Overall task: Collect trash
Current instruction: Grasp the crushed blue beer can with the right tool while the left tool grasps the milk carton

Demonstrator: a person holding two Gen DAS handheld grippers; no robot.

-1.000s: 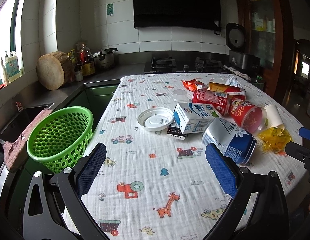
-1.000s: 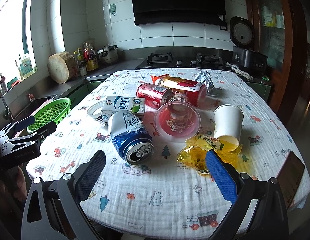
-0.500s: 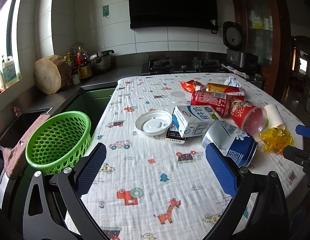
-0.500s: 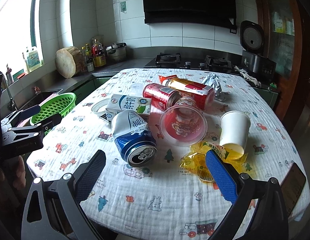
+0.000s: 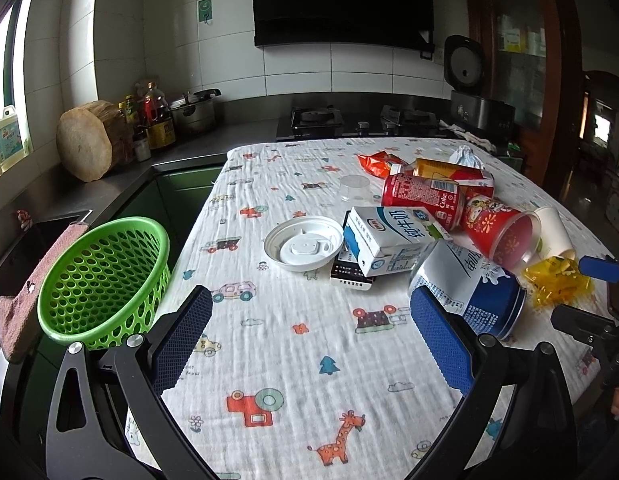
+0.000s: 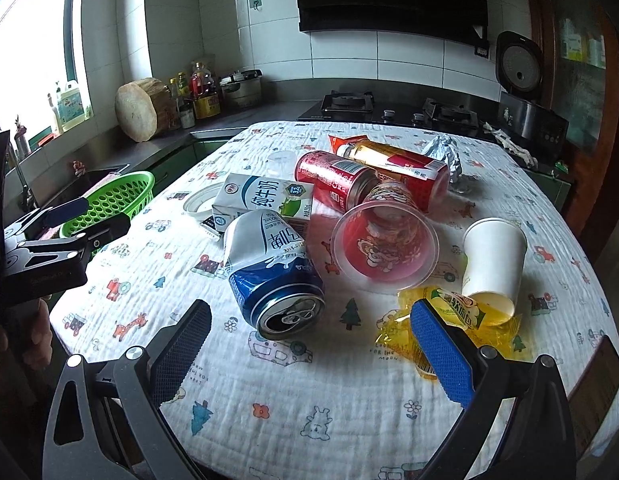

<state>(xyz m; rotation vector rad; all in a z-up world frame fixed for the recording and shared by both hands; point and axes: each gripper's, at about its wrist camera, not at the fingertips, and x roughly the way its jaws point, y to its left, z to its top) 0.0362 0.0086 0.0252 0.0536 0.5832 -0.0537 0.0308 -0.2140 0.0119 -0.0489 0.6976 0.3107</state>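
Trash lies in a pile on the cloth-covered table (image 5: 269, 340): a crushed blue and white can (image 6: 275, 276), a milk carton (image 5: 389, 240), a white lid (image 5: 303, 243), a red can (image 6: 335, 184), a red plastic cup (image 6: 383, 244), a white paper cup (image 6: 493, 264) and a yellow wrapper (image 6: 441, 328). A green basket (image 5: 103, 280) stands at the table's left edge. My left gripper (image 5: 309, 344) is open and empty over the near cloth. My right gripper (image 6: 309, 344) is open and empty just in front of the blue can.
A kitchen counter with a wooden block (image 5: 85, 146), bottles and a pot runs along the left and back. A stove (image 5: 349, 120) and a rice cooker (image 5: 469, 96) stand behind the table. A sink with a pink cloth (image 5: 41, 276) is left of the basket.
Both grippers have pulled back and up slightly, so the table looks a little further off. Both stayed open. Nothing on the table has moved.
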